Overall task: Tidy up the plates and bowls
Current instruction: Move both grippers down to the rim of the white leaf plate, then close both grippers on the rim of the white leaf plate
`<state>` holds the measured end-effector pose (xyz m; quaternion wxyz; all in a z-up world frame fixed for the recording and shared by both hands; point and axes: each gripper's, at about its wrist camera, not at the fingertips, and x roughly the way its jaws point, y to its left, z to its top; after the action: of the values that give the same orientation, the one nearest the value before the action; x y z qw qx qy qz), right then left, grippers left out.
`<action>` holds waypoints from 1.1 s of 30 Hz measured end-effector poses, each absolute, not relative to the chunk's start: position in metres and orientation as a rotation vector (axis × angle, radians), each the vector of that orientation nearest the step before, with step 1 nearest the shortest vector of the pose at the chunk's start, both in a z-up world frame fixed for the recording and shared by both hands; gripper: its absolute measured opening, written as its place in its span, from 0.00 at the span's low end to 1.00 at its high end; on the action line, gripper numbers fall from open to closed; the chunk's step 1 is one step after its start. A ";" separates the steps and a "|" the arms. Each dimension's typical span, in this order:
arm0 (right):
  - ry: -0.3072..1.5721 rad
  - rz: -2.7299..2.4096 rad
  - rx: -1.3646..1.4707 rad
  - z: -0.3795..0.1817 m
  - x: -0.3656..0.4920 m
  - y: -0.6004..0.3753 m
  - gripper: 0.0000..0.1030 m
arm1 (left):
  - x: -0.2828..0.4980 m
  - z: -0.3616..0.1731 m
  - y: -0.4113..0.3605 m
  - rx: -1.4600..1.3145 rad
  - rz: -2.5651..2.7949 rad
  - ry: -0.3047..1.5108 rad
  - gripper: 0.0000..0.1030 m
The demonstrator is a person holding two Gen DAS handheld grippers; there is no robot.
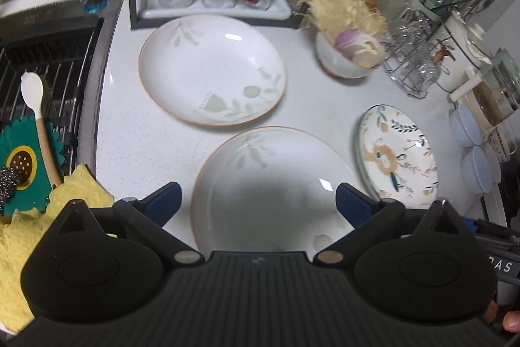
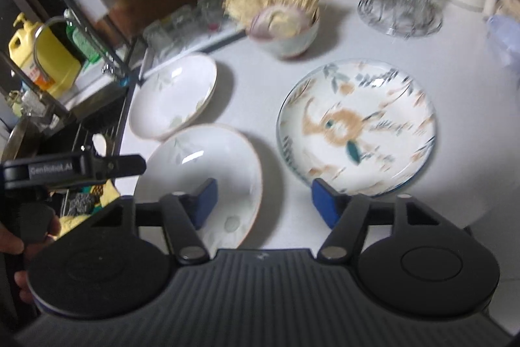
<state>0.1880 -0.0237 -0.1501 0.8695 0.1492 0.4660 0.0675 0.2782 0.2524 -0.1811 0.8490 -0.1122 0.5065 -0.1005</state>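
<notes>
1. Our left hand-held gripper [image 1: 258,200] hangs with its jaws spread wide and nothing between the blue pads [image 1: 164,200]; it is released and tilted down at the desk [image 1: 312,113].

2. Directly under and ahead of it lies the near white plate [image 1: 276,184], flat on the desk close to the desk's front edge. The jaws straddle the plate's middle, not its rim, so we judge the gripper has to reach an edge before it can grasp.

3. Beyond that plate, toward the back of the desk, sits the far white plate [image 1: 213,72], just beside the first and perhaps touching at the rims; we cannot tell which.

4. Our right hand-held gripper [image 2: 263,202] is half closed with nothing pinched between its pads [image 2: 321,204]; it is released too. Through its gap we see bare desk, with the near white plate's right rim by its left pad and the flowered plates [image 2: 356,127] by its right pad.

5. The flowered plates are a small stack, as the left wrist view shows by their layered rims, near the desk's right edge and apart from the white pair.

6. So the relation that matters: the near white plate is under the left gripper and just left of the right one, while the flowered stack lies ahead and right of the right gripper, which is the nearer hand to it.

7. A plate is round, so no long axis constrains the approach.

8. The small bowl [image 1: 344,60] holding scrubbers stands toward the back of the desk.
</notes>
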 end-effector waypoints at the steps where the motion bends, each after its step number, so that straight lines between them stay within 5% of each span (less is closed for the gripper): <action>1: 0.987 0.151 0.318 -0.154 0.190 -0.020 0.58 | 0.281 -0.187 0.255 -0.239 -0.213 1.082 0.87; 8: 1.068 0.139 0.276 -0.189 0.206 -0.002 0.21 | 0.300 -0.228 0.266 -0.251 -0.203 1.166 0.68; 19: 1.106 0.134 0.317 -0.216 0.225 0.007 0.20 | 0.312 -0.250 0.264 -0.233 -0.245 1.191 0.42; 33: 1.101 0.153 0.361 -0.208 0.224 0.002 0.20 | 0.310 -0.240 0.266 -0.219 -0.333 1.188 0.41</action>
<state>0.2242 0.0016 -0.2081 0.8340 0.1704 0.5198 0.0722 0.3103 0.2655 -0.2399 0.8102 -0.1024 0.5558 -0.1556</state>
